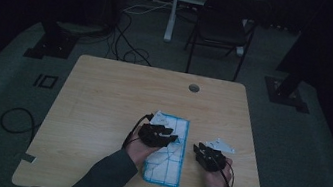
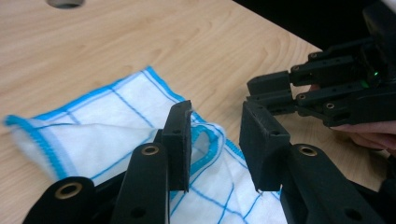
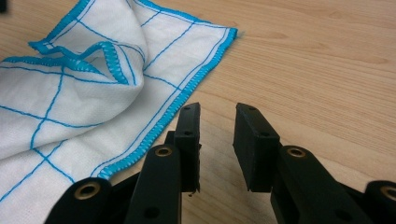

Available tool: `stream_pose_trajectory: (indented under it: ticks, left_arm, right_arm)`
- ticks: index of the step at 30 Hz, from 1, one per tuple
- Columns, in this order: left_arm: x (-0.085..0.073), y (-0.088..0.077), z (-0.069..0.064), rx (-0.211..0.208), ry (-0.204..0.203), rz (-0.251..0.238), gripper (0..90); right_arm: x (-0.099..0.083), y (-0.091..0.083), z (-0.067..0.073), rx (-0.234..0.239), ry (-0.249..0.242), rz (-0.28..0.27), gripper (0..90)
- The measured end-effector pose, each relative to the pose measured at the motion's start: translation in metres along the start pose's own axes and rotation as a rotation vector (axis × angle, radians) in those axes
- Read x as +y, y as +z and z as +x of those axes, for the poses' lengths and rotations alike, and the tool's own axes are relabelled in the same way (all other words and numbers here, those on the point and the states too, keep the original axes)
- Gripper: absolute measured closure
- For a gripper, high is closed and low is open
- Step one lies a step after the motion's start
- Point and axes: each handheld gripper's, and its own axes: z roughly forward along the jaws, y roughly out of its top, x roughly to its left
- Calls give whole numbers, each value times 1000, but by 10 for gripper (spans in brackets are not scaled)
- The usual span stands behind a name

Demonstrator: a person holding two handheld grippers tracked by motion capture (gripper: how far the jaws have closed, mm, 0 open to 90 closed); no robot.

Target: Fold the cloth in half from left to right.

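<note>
A white cloth (image 1: 166, 162) with blue grid lines and a blue hem lies folded and rumpled on the wooden table (image 1: 103, 93) near its front edge. My left gripper (image 1: 169, 137) hovers over the cloth's upper half. In the left gripper view its jaws stand apart, so this gripper (image 2: 217, 112) is open, with a raised fold of the cloth (image 2: 107, 126) seen past them and not pinched. My right gripper (image 1: 198, 149) rests just right of the cloth. It (image 3: 217, 112) is open over bare wood, with nothing between its jaws, beside the cloth's hemmed edge (image 3: 70, 93).
A round cable hole (image 1: 193, 87) sits near the table's far edge. Beyond the table stand a dark folding chair (image 1: 220, 26) and a white post, with cables on the floor (image 1: 127, 41). My right gripper (image 2: 317, 88) also shows in the left gripper view.
</note>
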Motion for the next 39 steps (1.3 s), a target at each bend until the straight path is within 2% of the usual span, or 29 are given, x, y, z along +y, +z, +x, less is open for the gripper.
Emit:
stream_pose_trajectory:
  ticks: [5, 10, 17, 22, 30, 32, 39]
  left_arm:
    - [-3, -15, 6, 20, -8, -25, 642]
    - [-11, -24, 11, 41, -10, -22, 635]
    - [-32, -32, 26, 74, -70, -7, 629]
    - [-47, -32, 33, 89, -114, 13, 627]
    - [-65, -26, 38, 87, -155, 44, 618]
    - [-70, -22, 40, 86, -176, 55, 614]
    - [-78, -15, 40, 64, -181, 80, 600]
  right_arm:
    - [0, 0, 0, 0, -1, 0, 717]
    - [0, 0, 0, 3, 0, 2, 719]
    - [0, 1, 0, 2, -1, 4, 719]
    - [0, 1, 0, 2, -3, 5, 719]
    - [0, 1, 1, -1, -5, 4, 719]
    - [0, 0, 1, -3, -5, 5, 716]
    - [0, 0, 0, -5, -8, 5, 713]
